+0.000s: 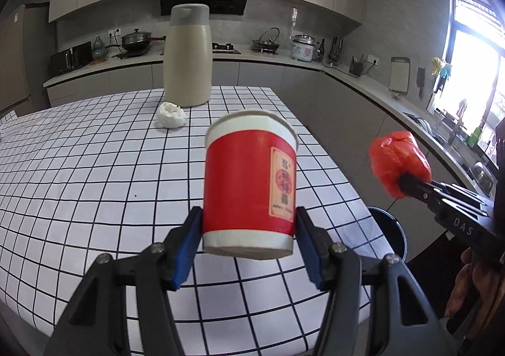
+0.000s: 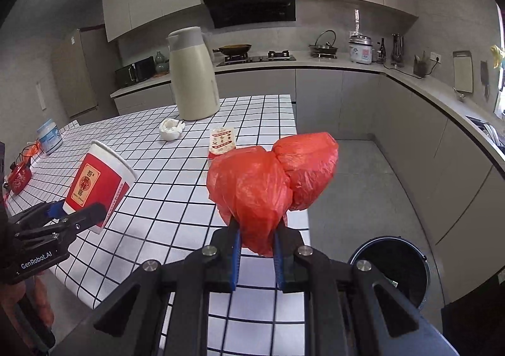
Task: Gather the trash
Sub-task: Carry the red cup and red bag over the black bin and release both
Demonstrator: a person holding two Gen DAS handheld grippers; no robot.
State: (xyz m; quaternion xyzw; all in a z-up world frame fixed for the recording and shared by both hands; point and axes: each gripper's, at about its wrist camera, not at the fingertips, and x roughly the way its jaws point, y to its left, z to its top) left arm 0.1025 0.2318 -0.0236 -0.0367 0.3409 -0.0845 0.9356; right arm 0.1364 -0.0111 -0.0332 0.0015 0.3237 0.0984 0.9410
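Note:
My left gripper [image 1: 249,226] is shut on a red and white paper cup [image 1: 251,181], lifted off the checked tablecloth [image 1: 94,182] and tilted. The same cup [image 2: 96,185] shows at the left of the right wrist view, leaning right in the left gripper [image 2: 79,214]. My right gripper [image 2: 256,237] is shut on a crumpled red plastic bag [image 2: 271,179], held in the air past the table's right edge. In the left wrist view that bag [image 1: 397,162] hangs at the right on the right gripper [image 1: 402,184]. A crumpled white tissue [image 1: 170,115] lies by the jug, and a small red-and-white wrapper [image 2: 222,141] lies flat on the table.
A tall beige thermos jug [image 1: 187,56] stands at the table's far side. A black round bin [image 2: 391,267] sits on the floor below the table's right edge. A white jar [image 2: 49,136] and a red pot [image 2: 19,178] stand at the table's left. Kitchen counters [image 1: 347,72] run behind and along the right.

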